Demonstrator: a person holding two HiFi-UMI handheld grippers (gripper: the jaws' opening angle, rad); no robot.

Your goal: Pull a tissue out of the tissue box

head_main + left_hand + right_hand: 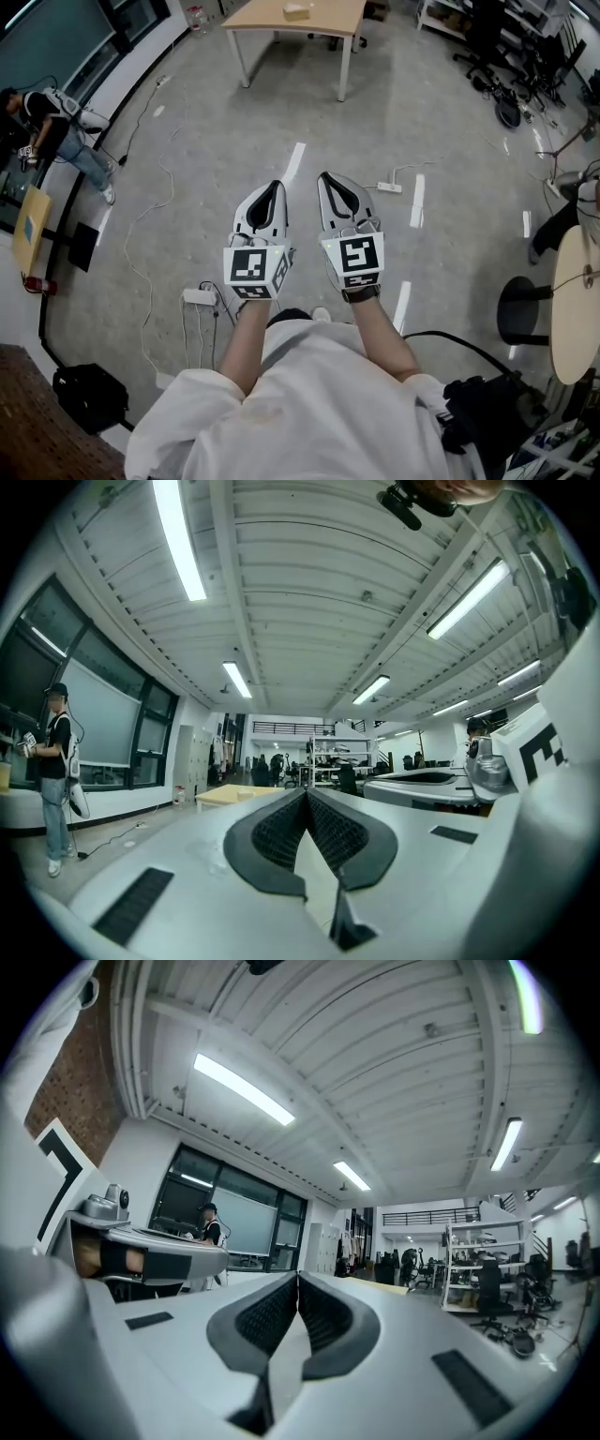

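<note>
A small pale tissue box (298, 10) sits on a light wooden table (323, 21) far ahead across the floor. From the left gripper view that table (230, 797) is small and distant, left of the jaws. My left gripper (273, 189) and right gripper (330, 180) are held side by side in front of my body, pointing level toward the table, well short of it. The jaws of both are closed tip to tip with nothing between them, as the left gripper (306, 791) and right gripper (297, 1276) show in their own views.
A person (66, 131) stands at the left by the windows. Cables and a power strip (199, 296) lie on the grey floor near my feet. Another power strip (389, 187) lies ahead. Office chairs (511, 103) crowd the back right, and a round table (577, 305) stands at the right.
</note>
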